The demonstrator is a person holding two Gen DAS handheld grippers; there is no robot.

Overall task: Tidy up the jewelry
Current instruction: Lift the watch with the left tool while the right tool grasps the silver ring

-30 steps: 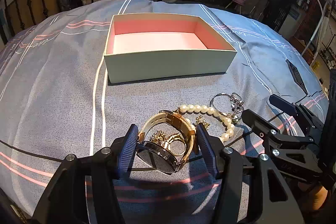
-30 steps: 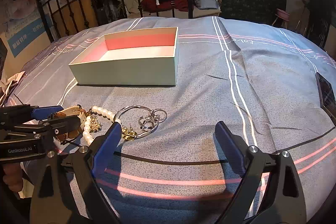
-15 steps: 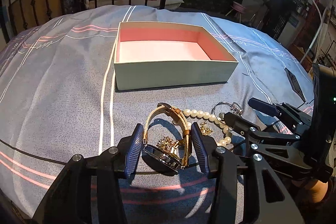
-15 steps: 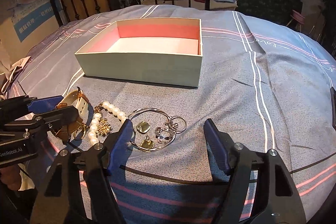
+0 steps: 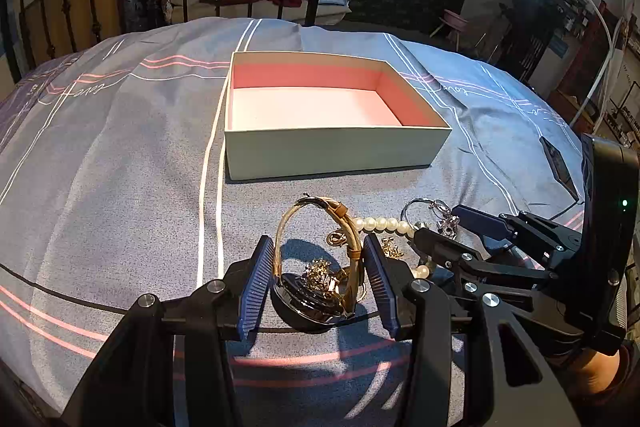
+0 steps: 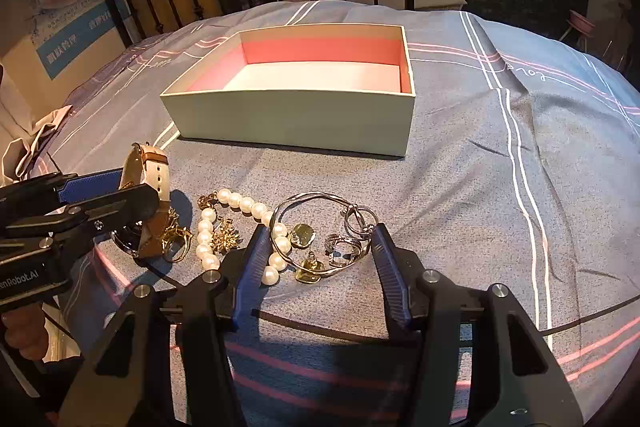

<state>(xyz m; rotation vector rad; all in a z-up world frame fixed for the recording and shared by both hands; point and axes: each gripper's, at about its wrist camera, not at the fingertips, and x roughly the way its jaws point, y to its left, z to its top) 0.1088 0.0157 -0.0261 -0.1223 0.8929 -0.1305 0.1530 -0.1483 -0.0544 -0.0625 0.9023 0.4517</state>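
The watch stands on edge on the bedspread, strap loop rising toward the empty box straight ahead; the left gripper is clamped across it. Alongside, the silver bangle lies flat between the right gripper's jaws, which have just been closing but show no firm contact.

The bedspread lies bare left of the jewelry and between it and the box, leaving room to pass on both sides. The box stands open-topped with nothing over it. The jewelry sits crowded: watch, pearls and bangle close together. The two grippers stand just beside each other there. A phone lies far right.
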